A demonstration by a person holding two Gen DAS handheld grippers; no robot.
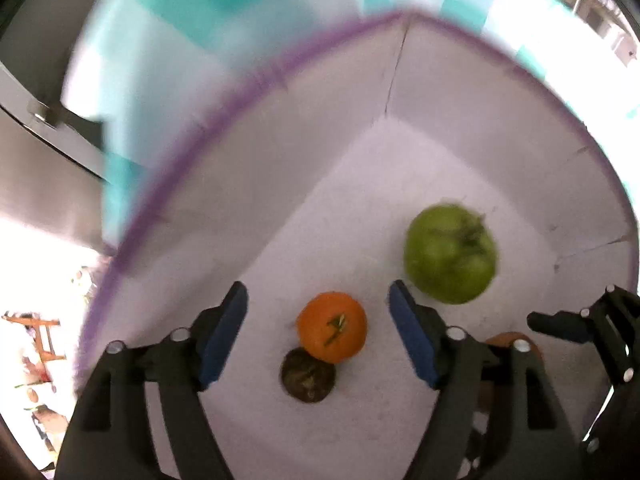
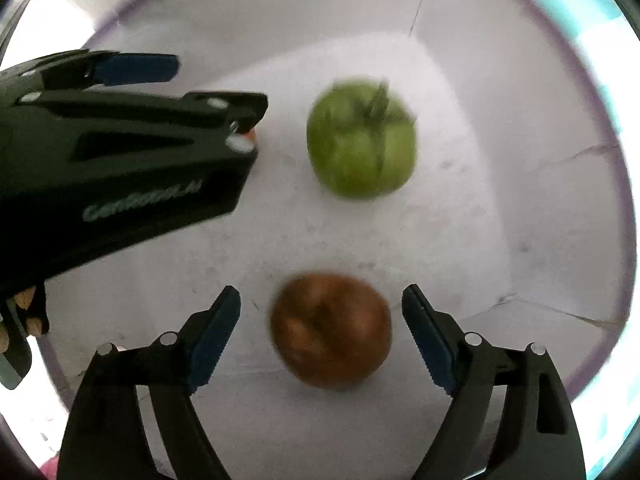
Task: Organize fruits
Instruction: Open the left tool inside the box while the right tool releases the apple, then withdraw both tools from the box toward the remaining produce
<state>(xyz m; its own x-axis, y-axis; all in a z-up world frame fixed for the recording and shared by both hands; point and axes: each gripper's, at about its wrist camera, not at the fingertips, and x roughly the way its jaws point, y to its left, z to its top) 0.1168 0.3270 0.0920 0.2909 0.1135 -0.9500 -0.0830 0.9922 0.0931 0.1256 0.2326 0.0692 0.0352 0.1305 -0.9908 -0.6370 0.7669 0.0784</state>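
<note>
Both grippers reach down into a white box with a purple rim. On its floor an orange fruit touches a small dark fruit. My left gripper is open, its blue pads on either side of the orange fruit and clear of it. A green fruit lies further right, blurred. In the right wrist view a brown fruit sits between the spread fingers of my right gripper, untouched. The green fruit lies beyond it. The left gripper comes in from the left.
The box walls close in on all sides. A teal and white checked cloth lies under the box. A grey metal surface is at the left. A person's fingers hold the left gripper.
</note>
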